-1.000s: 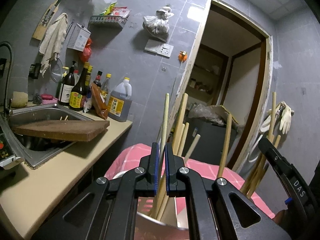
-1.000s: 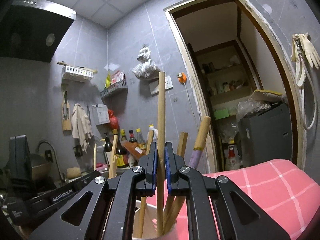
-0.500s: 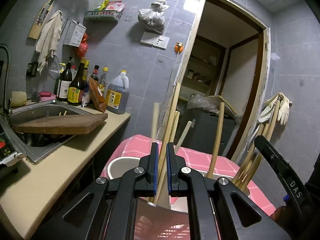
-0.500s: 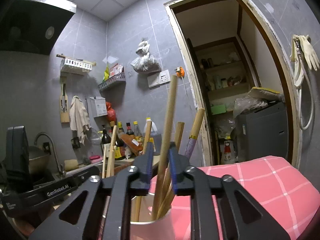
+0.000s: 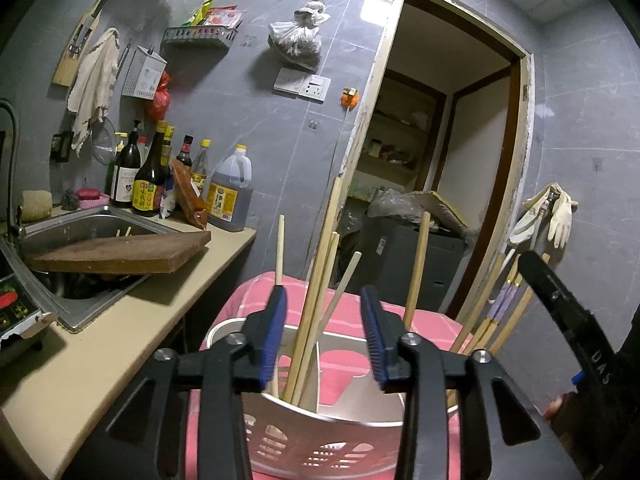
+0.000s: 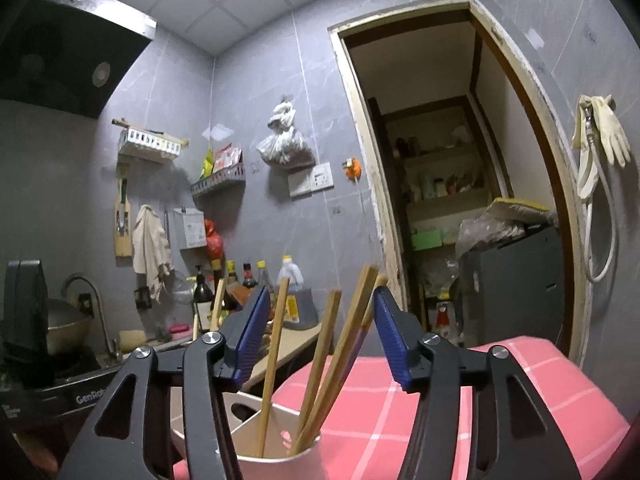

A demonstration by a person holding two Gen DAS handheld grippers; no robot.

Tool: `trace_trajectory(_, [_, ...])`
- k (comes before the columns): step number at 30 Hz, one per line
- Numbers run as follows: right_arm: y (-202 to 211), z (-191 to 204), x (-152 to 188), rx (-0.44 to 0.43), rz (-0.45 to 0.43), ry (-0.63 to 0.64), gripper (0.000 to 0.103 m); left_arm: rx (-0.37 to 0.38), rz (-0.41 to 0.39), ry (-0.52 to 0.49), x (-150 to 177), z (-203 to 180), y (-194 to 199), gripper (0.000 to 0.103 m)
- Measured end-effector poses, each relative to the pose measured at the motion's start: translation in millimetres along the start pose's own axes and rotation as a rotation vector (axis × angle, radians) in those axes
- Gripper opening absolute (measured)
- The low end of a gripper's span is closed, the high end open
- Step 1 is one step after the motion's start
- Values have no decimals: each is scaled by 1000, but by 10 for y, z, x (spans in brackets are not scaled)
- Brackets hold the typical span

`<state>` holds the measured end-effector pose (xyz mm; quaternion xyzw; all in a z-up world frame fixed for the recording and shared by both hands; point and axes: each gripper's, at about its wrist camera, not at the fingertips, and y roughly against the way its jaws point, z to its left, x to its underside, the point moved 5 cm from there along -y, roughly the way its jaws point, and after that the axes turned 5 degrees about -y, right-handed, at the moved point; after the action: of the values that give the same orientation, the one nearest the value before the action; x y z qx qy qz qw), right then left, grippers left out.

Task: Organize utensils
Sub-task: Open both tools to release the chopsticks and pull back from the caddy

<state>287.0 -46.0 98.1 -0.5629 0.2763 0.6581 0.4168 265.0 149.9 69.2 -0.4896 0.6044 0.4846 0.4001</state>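
Note:
A white divided utensil holder (image 5: 320,432) stands on a pink checked cloth (image 5: 344,308). Several wooden chopsticks (image 5: 316,292) stand upright in its compartments. My left gripper (image 5: 324,332) is open just above the holder, its jaws on either side of the chopsticks without touching them. In the right wrist view the holder's rim (image 6: 280,460) sits below my right gripper (image 6: 318,340), which is open with several chopsticks (image 6: 340,360) standing loose between its jaws. The right gripper's black body (image 5: 568,320) shows at the right of the left wrist view.
A beige counter (image 5: 100,340) to the left carries a steel sink (image 5: 60,240), a wooden cutting board (image 5: 120,254) and several sauce bottles (image 5: 148,184). An open doorway (image 5: 440,160) lies behind. Rubber gloves (image 5: 556,216) hang on the right wall.
Both grippers were shut on chopsticks; both have opened and let them go. The chopsticks have dropped lower into the holder and lean loose.

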Motion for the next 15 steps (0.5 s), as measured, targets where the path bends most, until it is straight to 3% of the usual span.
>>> trace_trajectory(4, [77, -60, -93, 17, -8, -10, 62, -4, -2, -15, -30, -49, 47, 43])
trace_trajectory(6, [128, -107, -123, 26, 1, -19, 68, -9, -4, -20, -45, -80, 86, 54])
trace_trajectory(10, [262, -174, -169, 38, 21, -23, 76, -19, -1, -40, -54, -150, 146, 58])
trace_trajectory(15, [474, -246, -242, 54, 53, -26, 83, -26, -1, -56, -59, -258, 250, 70])
